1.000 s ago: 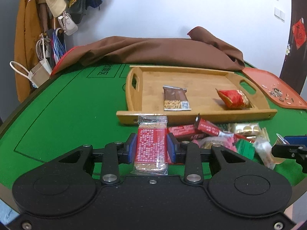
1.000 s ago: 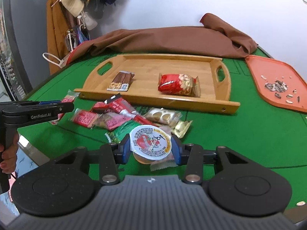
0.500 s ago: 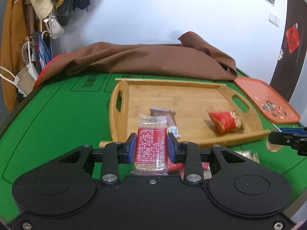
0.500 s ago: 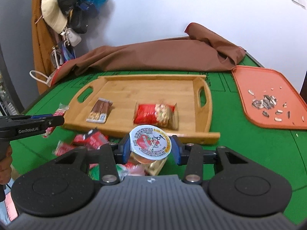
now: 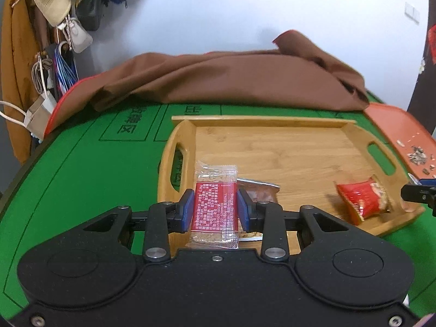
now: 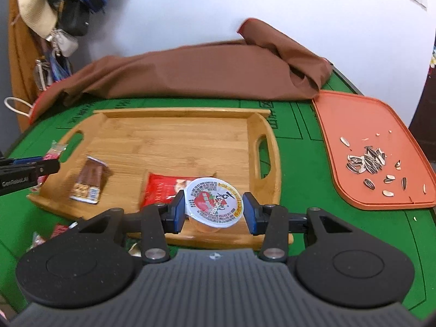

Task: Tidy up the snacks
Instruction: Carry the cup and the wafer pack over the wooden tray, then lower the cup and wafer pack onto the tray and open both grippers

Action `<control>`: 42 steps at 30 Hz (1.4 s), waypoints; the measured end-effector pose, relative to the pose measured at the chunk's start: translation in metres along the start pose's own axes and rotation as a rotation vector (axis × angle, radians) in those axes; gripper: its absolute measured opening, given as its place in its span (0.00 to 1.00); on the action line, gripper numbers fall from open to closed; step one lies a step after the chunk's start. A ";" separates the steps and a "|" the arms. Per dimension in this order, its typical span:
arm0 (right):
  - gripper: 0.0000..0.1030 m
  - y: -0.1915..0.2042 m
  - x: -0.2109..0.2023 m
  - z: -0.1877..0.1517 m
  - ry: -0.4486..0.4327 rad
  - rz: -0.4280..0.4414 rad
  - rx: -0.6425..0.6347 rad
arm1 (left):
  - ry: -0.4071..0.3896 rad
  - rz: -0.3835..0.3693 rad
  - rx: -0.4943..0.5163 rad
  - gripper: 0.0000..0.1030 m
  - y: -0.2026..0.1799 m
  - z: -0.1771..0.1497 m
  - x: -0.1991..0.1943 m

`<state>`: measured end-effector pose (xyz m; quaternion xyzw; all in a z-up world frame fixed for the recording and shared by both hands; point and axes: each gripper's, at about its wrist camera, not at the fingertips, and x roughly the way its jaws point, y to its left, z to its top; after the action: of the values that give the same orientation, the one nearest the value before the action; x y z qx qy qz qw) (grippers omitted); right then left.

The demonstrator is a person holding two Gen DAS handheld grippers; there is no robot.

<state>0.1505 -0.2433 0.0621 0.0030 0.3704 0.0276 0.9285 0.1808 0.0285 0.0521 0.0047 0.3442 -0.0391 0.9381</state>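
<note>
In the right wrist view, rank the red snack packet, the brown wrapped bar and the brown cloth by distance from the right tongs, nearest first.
1. Red snack packet: on the wooden tray, just behind the right tongs.
2. Brown wrapped bar: on the tray, farther left.
3. Brown cloth: beyond the tray, at the table's back.

My matt black plastic gripper (image 5: 215, 210) holds a glossy red-and-clear plastic cracker wrapper (image 5: 215, 207) above the smooth bamboo-wood tray (image 5: 286, 147) on the green felt desk (image 5: 81, 169).

Left tongs (image 5: 215, 211) and right tongs (image 6: 214, 209) both clamped, angled downward
</note>
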 end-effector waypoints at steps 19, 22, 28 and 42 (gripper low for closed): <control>0.46 -0.015 0.044 0.006 0.085 -0.046 0.063 | 0.068 -0.010 -0.019 0.31 -0.004 -0.006 0.038; 0.46 -0.016 0.047 0.007 0.090 -0.040 0.071 | 0.062 -0.009 -0.012 0.31 -0.007 -0.006 0.039; 0.46 -0.015 0.047 0.008 0.087 -0.039 0.068 | 0.060 -0.017 -0.012 0.31 -0.009 -0.006 0.040; 0.53 -0.015 0.046 0.009 0.084 -0.029 0.069 | 0.038 -0.015 0.002 0.46 -0.011 -0.007 0.033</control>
<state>0.1907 -0.2552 0.0363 0.0284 0.4100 0.0015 0.9117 0.2008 0.0156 0.0255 0.0038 0.3619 -0.0464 0.9311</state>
